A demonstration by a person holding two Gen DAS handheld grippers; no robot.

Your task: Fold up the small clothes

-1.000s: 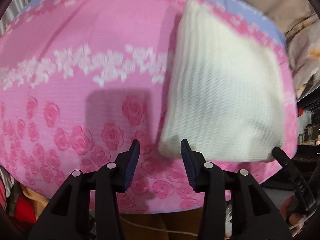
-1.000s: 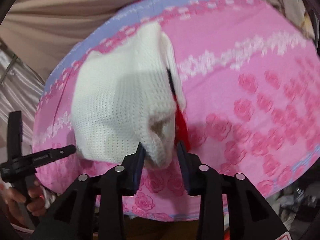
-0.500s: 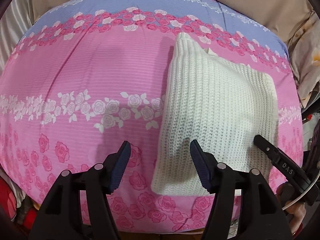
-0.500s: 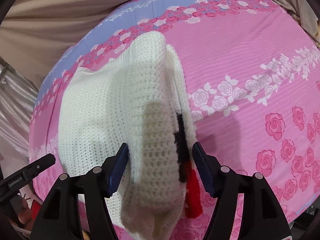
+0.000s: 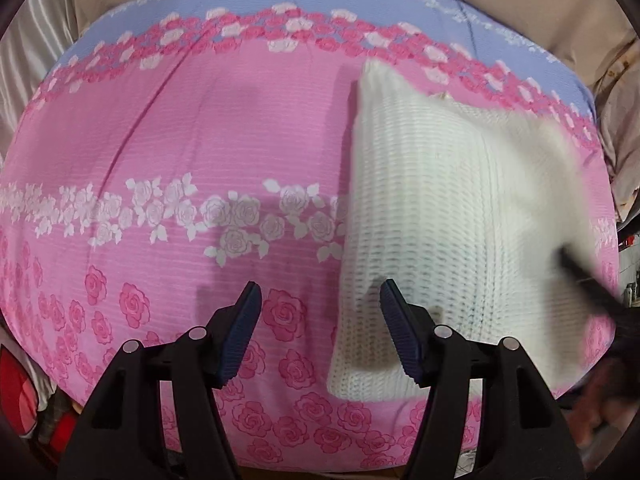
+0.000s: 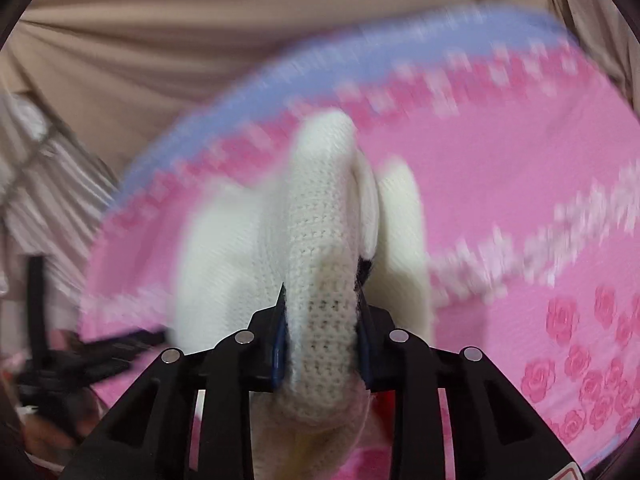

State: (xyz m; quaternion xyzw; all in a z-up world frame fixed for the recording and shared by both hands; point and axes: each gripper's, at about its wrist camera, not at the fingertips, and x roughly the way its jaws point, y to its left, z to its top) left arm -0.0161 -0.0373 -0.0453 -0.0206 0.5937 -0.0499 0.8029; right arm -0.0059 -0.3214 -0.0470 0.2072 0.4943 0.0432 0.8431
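Observation:
A folded white knit garment point(image 5: 452, 216) lies on the right side of a pink rose-patterned bed sheet point(image 5: 200, 140). My left gripper point(image 5: 320, 328) is open and empty, its right finger by the garment's near left edge. In the right wrist view my right gripper point(image 6: 322, 344) is shut on the near edge of the white knit garment point(image 6: 320, 240), which bunches up between the jaws. A bit of black and red trim shows beside the right finger. The right gripper also appears blurred in the left wrist view point(image 5: 588, 280) at the garment's right edge.
The sheet has a lilac band point(image 5: 320, 12) at the far edge. Beige fabric point(image 6: 200, 40) hangs behind the bed. Crumpled bedding point(image 5: 616, 100) lies at the far right. Red items point(image 5: 16, 392) sit low at the left.
My right gripper has closed on the garment's near edge and is moving, blurring its view. My left gripper has opened wider and stays off the garment.

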